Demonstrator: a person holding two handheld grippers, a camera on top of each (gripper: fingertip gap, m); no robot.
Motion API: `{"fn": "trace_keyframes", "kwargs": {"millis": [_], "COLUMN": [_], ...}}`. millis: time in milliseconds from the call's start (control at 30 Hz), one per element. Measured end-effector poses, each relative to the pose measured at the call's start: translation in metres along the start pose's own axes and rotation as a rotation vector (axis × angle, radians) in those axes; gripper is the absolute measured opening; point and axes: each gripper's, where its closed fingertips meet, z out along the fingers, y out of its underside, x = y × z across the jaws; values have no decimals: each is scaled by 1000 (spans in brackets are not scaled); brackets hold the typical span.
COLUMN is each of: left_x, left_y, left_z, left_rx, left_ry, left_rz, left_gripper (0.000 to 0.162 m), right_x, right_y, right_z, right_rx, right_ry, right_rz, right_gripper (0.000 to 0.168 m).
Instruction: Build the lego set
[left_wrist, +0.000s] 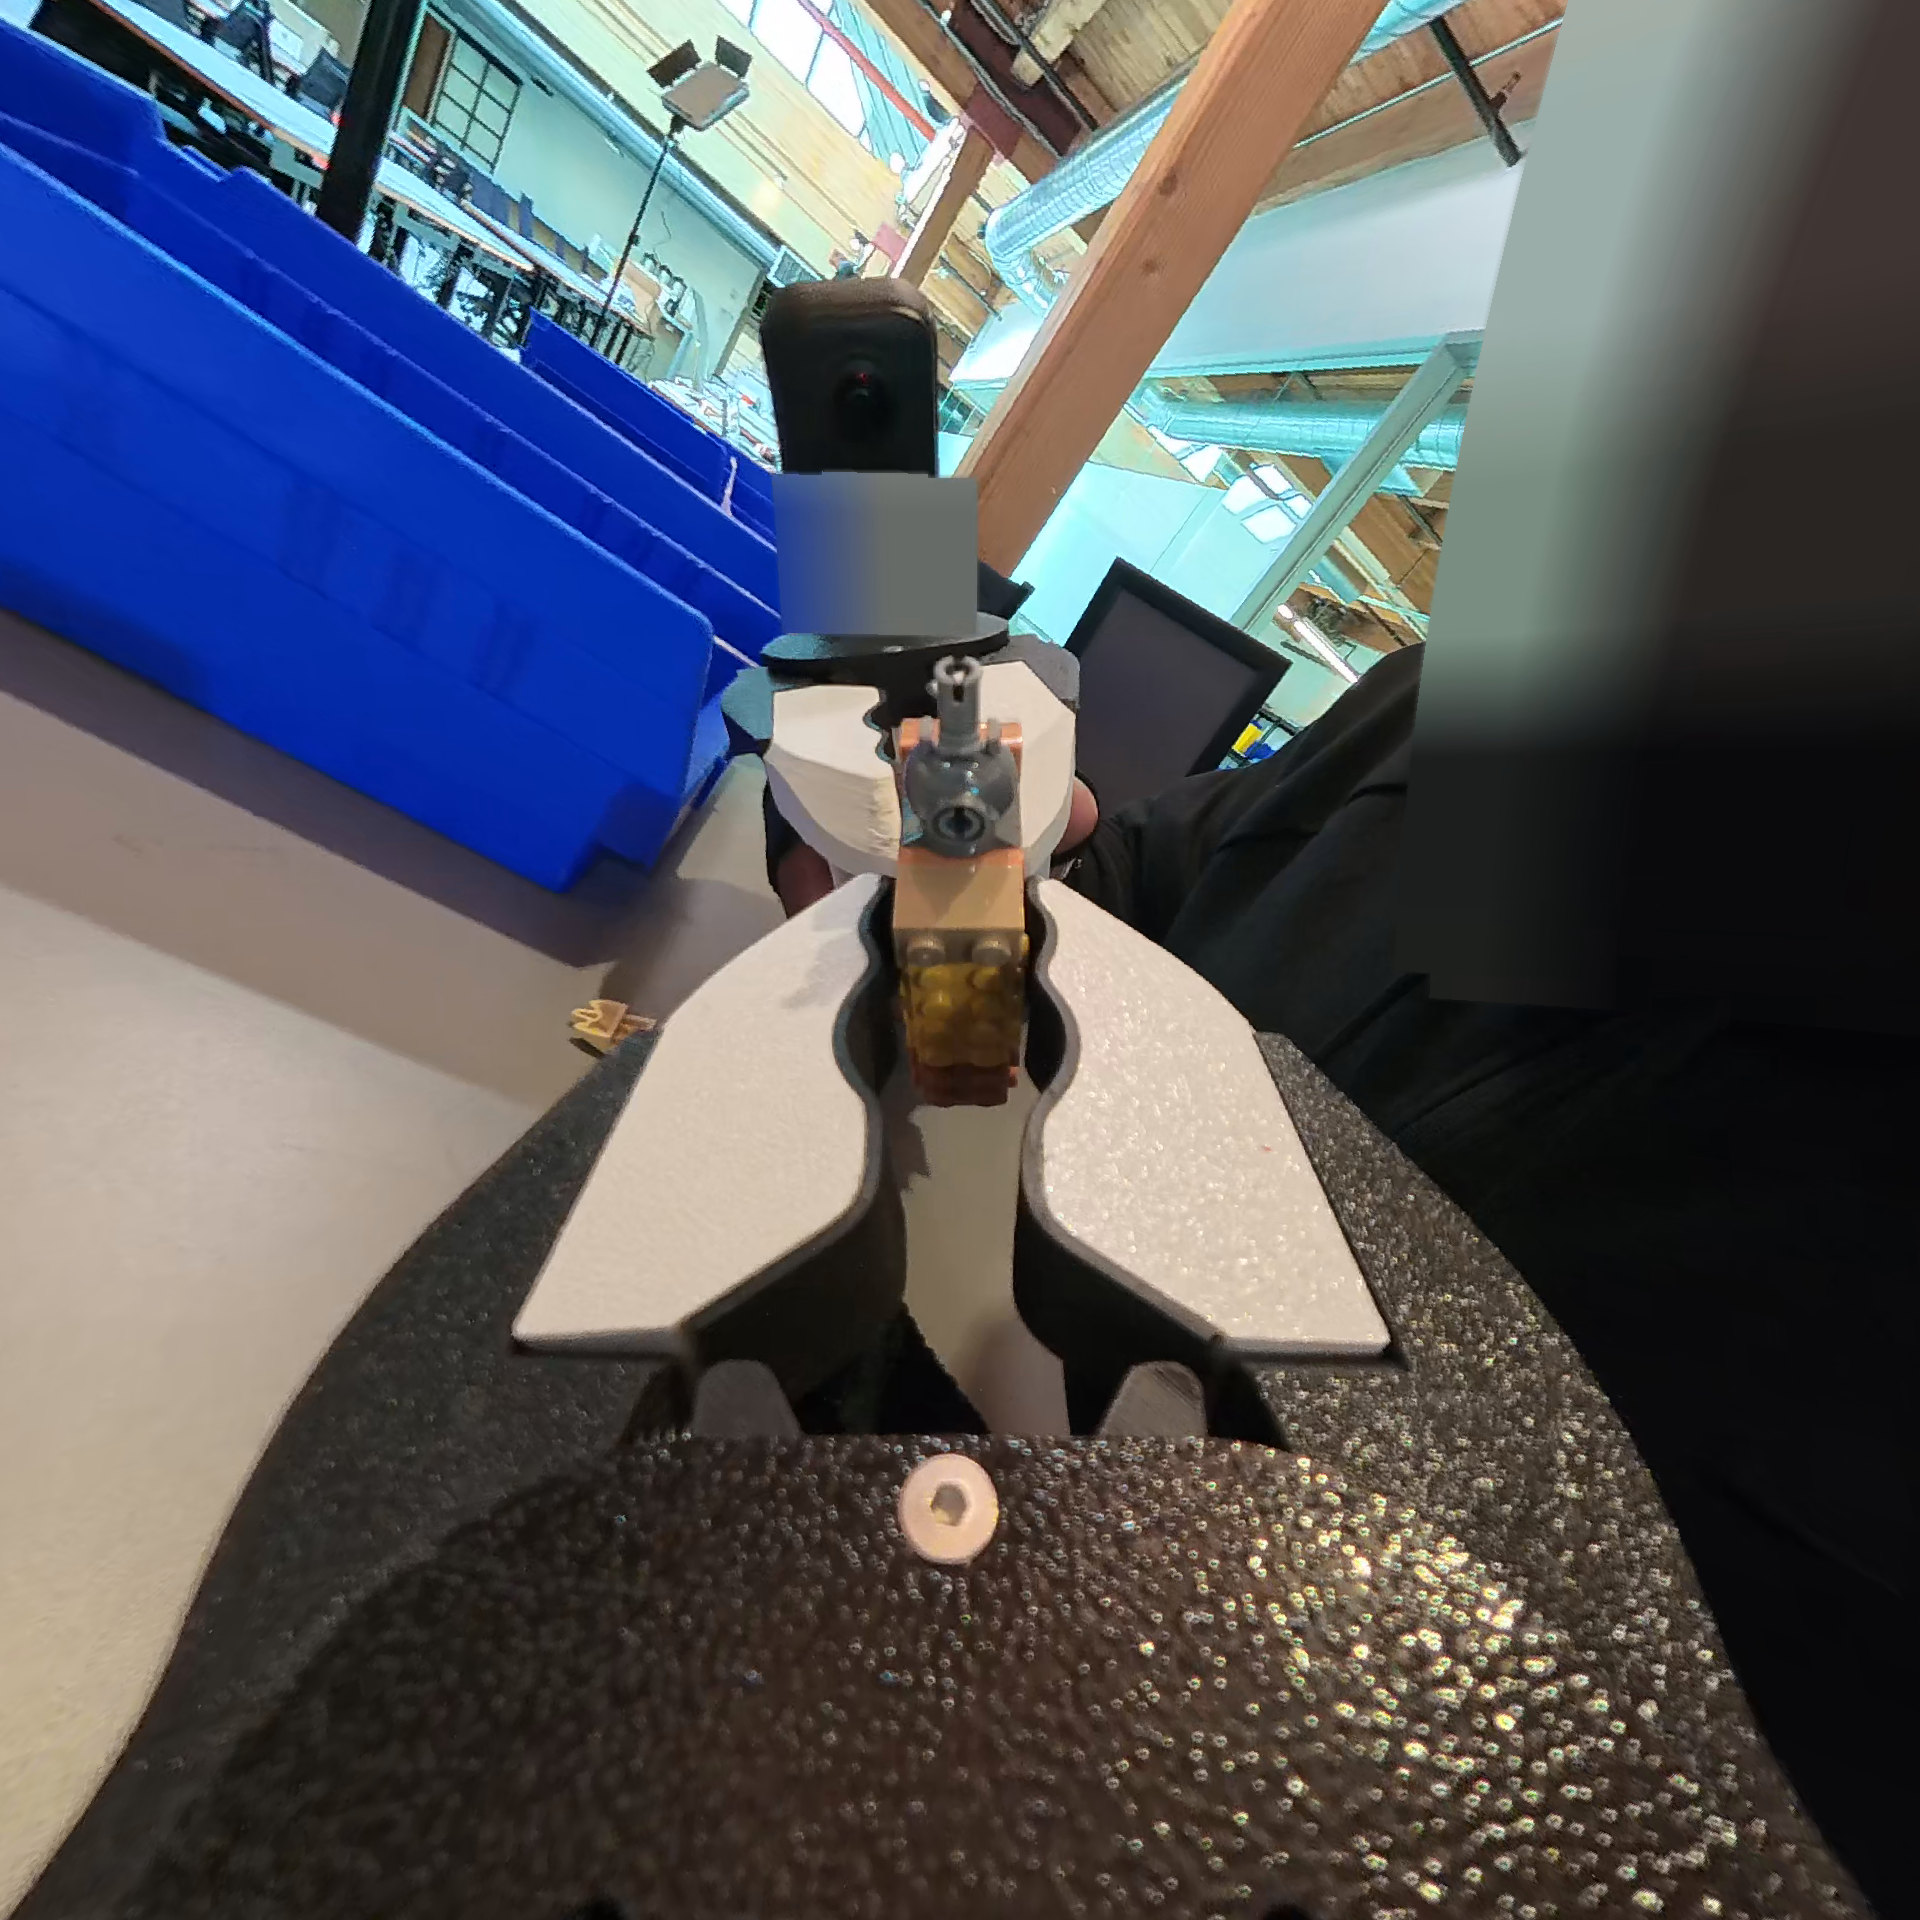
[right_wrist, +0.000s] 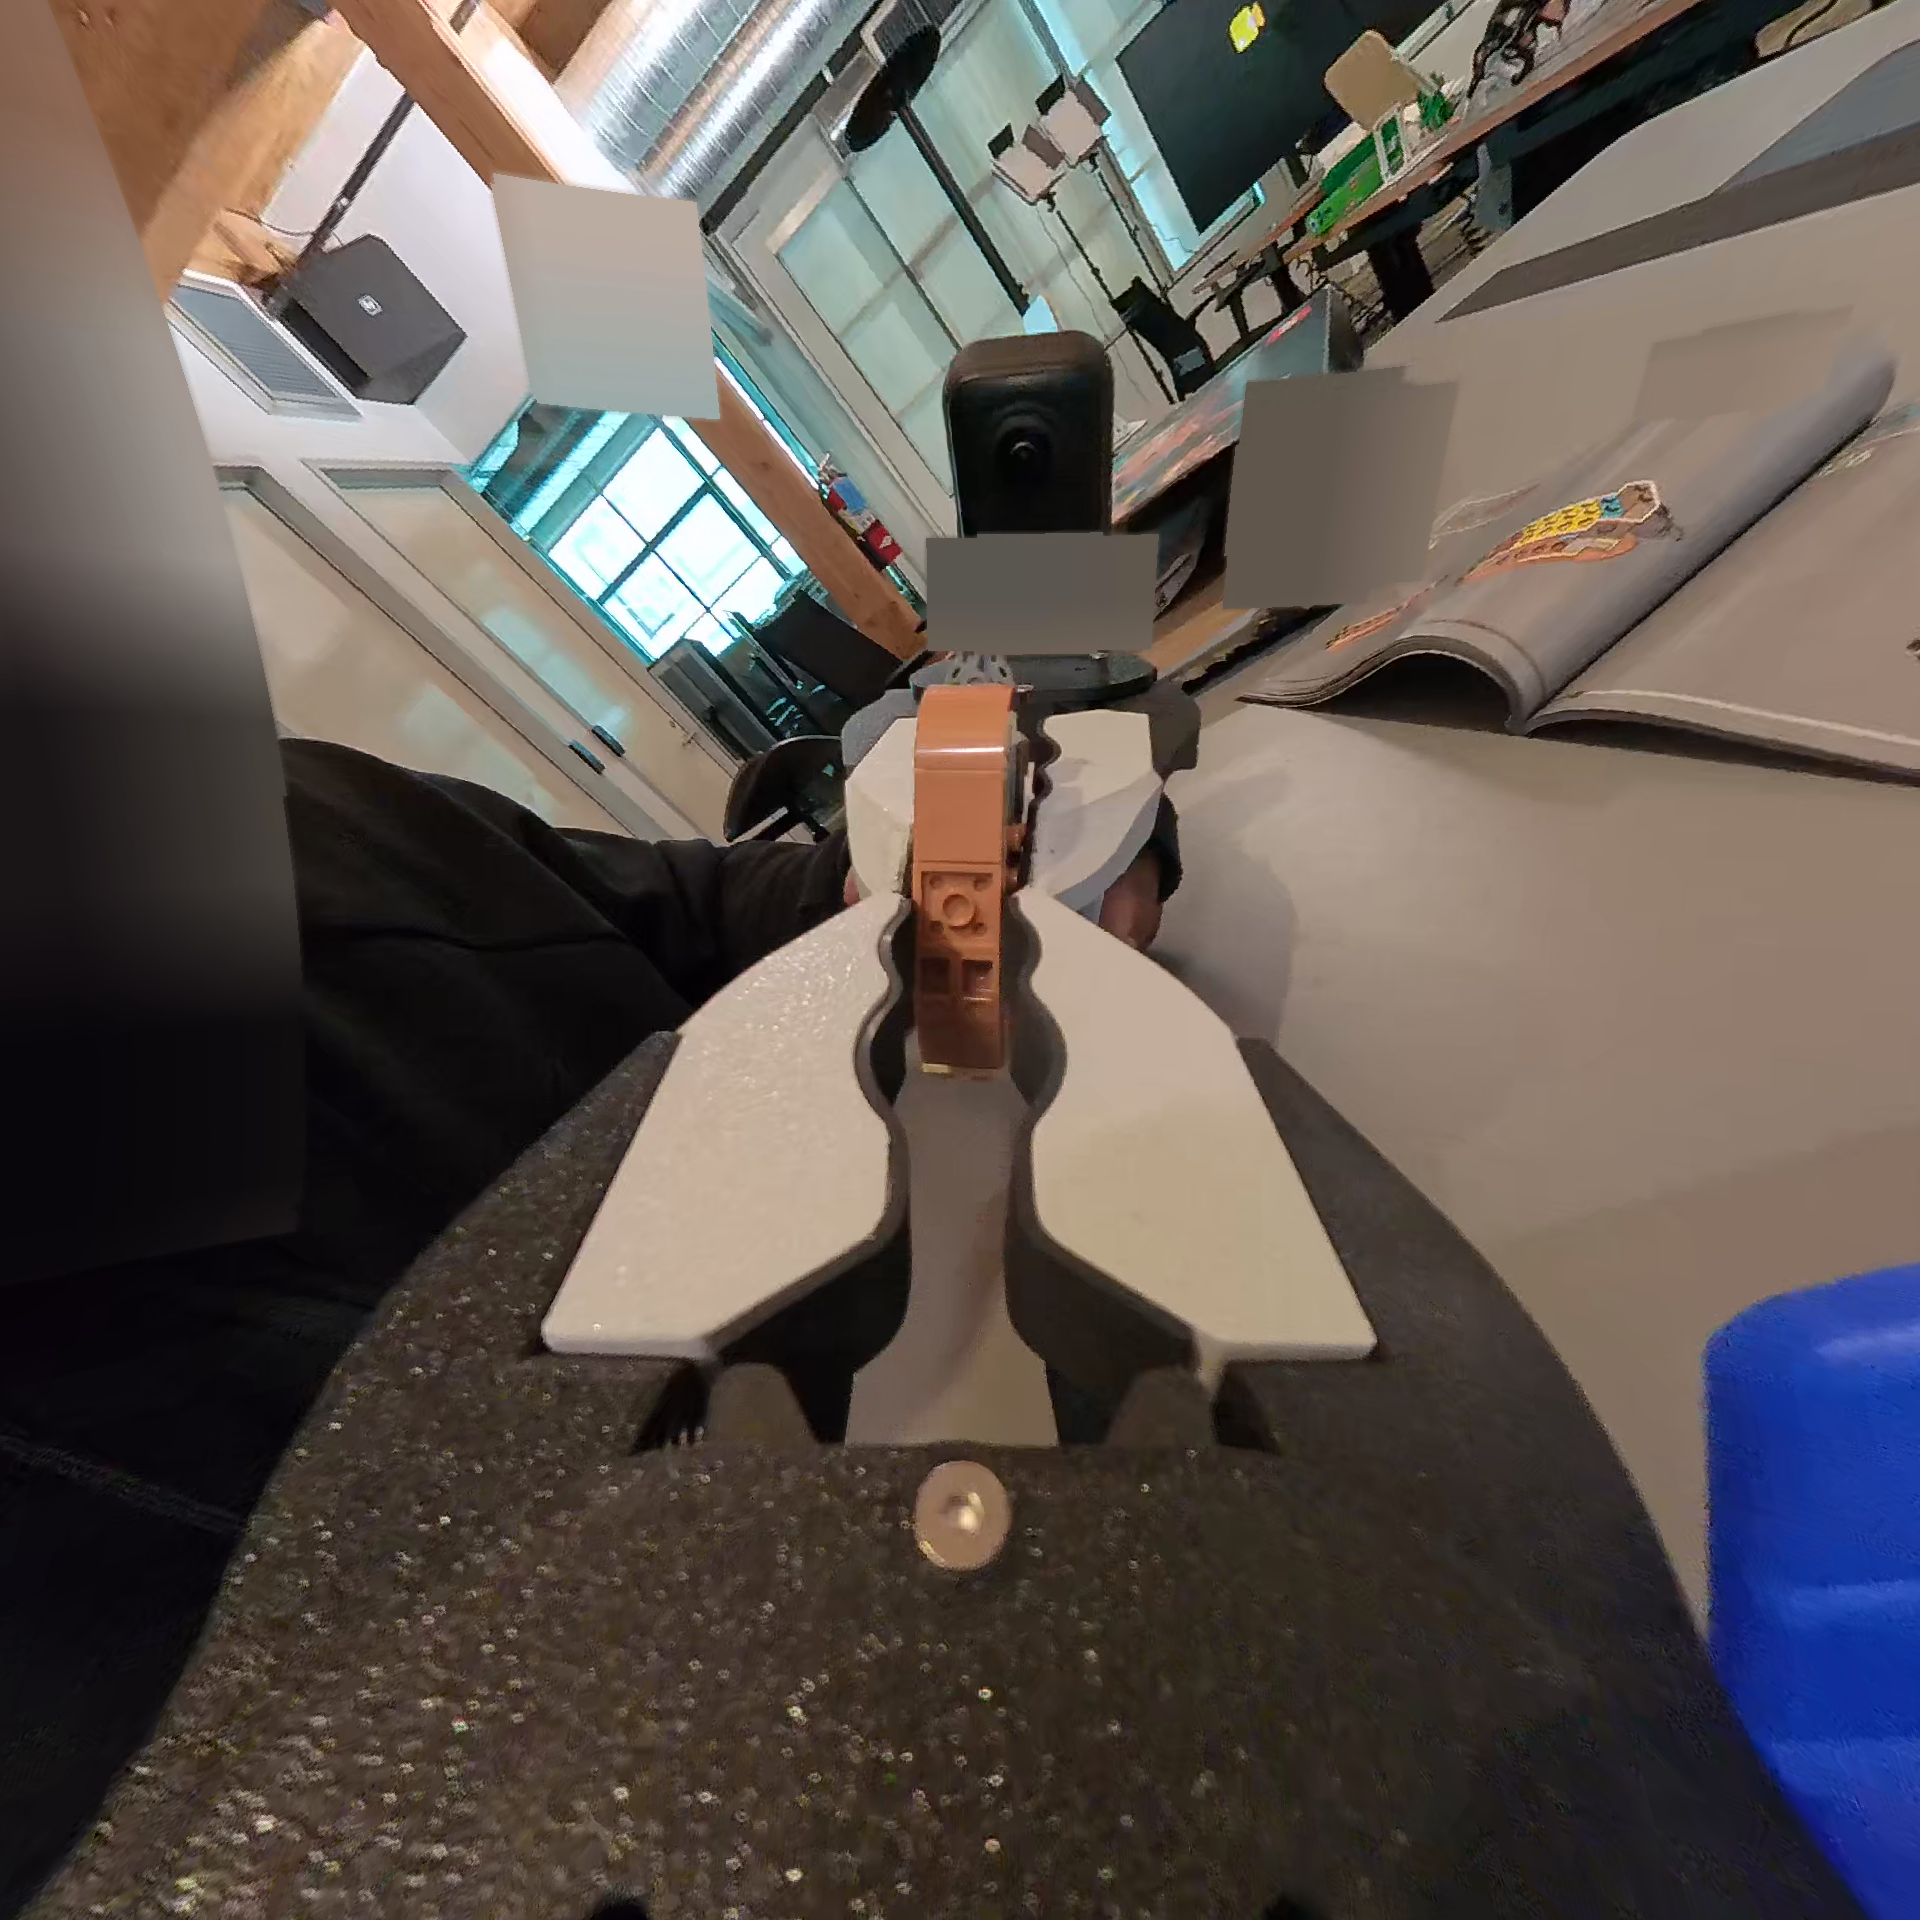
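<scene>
With the tan-and-yellow lego assembly (left_wrist: 961, 935) held at frame centre, above the desk (left_wrist: 208, 1091), clamped between both left tongs (left_wrist: 951, 997) and right tongs (right_wrist: 961, 997), uneven squeezing or twisting could pop bricks apart.

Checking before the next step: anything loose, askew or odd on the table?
One stray: a small tan lego piece lies alone on the table, left of the left gripper, apart from the blue bins. Otherwise both the left gripper and the right gripper pinch the same tan assembly from opposite ends, held above the table.
</scene>
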Motion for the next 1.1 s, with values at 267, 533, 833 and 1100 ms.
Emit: {"fn": "trace_keyframes", "kwargs": {"millis": [267, 533, 833, 1100], "left_x": [-7, -8, -8, -8], "left_y": [3, 6, 10, 12], "left_z": [0, 0, 1, 1], "left_rx": [-20, -41, -69, -89], "left_ry": [-61, -74, -72, -71], "left_rz": [11, 17, 16, 22], "left_gripper": [21, 21, 20, 20], "right_x": [7, 9, 9, 8], "right_y": [2, 5, 9, 12], "right_z": [-1, -2, -2, -3], "right_rx": [-44, -81, -128, -142], "right_ry": [105, 137, 154, 130], "right_rz": [-135, -197, -247, -202], "right_gripper": [15, 15, 16, 15]}}
